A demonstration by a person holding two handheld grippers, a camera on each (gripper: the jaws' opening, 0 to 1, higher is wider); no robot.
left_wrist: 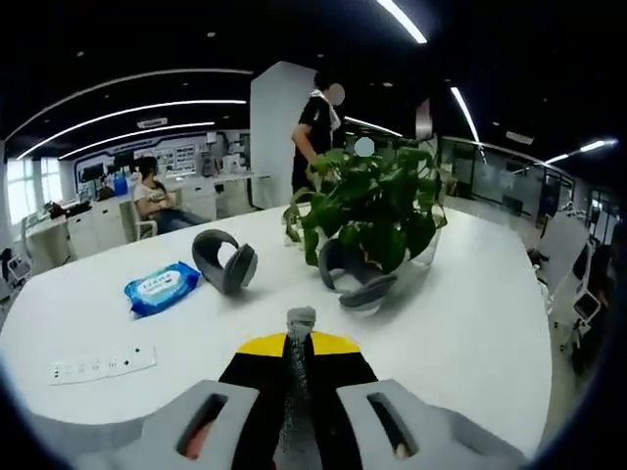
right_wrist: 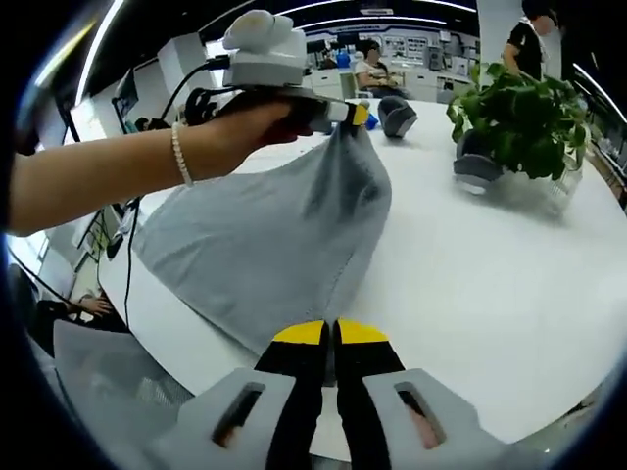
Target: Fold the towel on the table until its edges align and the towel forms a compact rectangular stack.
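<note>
A grey towel (right_wrist: 265, 235) hangs spread above the white table (right_wrist: 490, 294), stretched between both grippers. My right gripper (right_wrist: 330, 338) is shut on its near corner at the bottom of the right gripper view. My left gripper (right_wrist: 348, 116), held in a hand with a bead bracelet, is shut on the far corner, lifted over the table. In the left gripper view the left gripper (left_wrist: 301, 338) has its yellow-tipped jaws shut on a bunched strip of the towel (left_wrist: 299, 382), whose grey tip pokes out past them.
A potted green plant (left_wrist: 372, 201) stands mid-table with grey headphones (left_wrist: 358, 279) at its base and another pair of headphones (left_wrist: 227, 259) to the left. A blue wipes pack (left_wrist: 162, 287) and a white power strip (left_wrist: 103, 365) lie near the left edge. People are behind.
</note>
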